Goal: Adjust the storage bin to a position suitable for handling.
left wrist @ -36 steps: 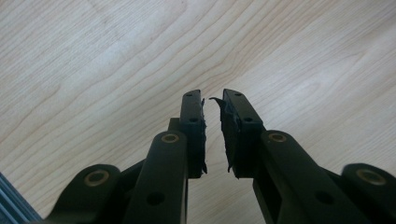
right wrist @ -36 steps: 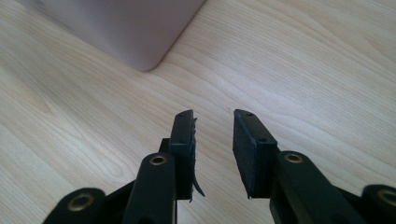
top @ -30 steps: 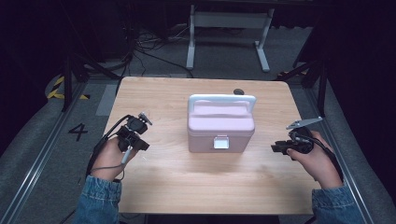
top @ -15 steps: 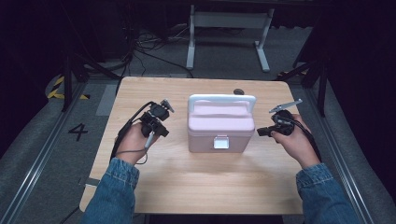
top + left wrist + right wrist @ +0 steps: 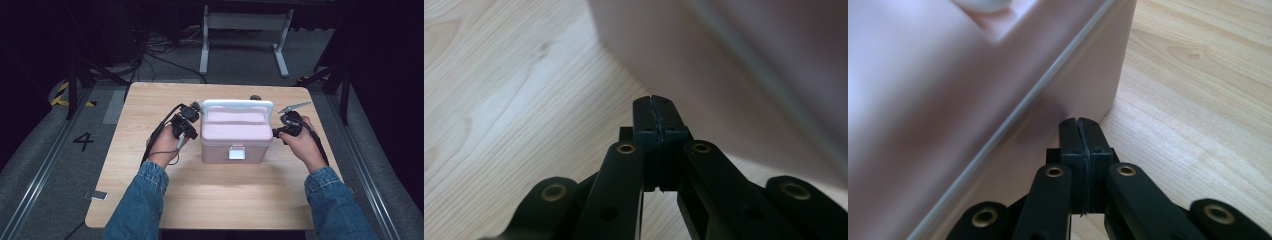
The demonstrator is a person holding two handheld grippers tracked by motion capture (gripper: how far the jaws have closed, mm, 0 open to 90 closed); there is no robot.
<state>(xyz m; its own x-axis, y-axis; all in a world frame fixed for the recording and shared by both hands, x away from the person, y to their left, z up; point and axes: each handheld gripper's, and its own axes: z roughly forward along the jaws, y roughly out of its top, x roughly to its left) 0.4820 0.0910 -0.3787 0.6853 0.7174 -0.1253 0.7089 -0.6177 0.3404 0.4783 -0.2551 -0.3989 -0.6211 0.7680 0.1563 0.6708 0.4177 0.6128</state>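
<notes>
Both forearms in denim sleeves [image 5: 140, 200] reach farther over the counter [image 5: 215, 200] than a second ago, when the hands sat well out to either side; since half a second ago each has closed the last gap toward the pink box [image 5: 236, 136]. The left gripper [image 5: 186, 121] is now just beside the box's left end and the right gripper [image 5: 281, 131] just beside its right end; from above I cannot tell whether either one touches the plastic. In the left gripper view the left gripper's [image 5: 655, 102] jaws are pressed together with nothing between them, their tips close to the box wall [image 5: 744, 75]. In the right gripper view the right gripper's [image 5: 1080, 122] jaws are likewise pressed together and empty, near the lower corner of the box [image 5: 973, 90].

The box stands in the middle of the counter where it was before, white handle [image 5: 236, 105] upright, white latch [image 5: 236, 152] on the near face. In both gripper views it is a blurred pink surface, cut off by the picture edge. A small dark thing [image 5: 256, 97] behind the box is mostly hidden. A pale tag [image 5: 98, 195] lies at the counter's near left edge. Beyond the far edge, a white frame [image 5: 245, 30] stands on the dark floor
</notes>
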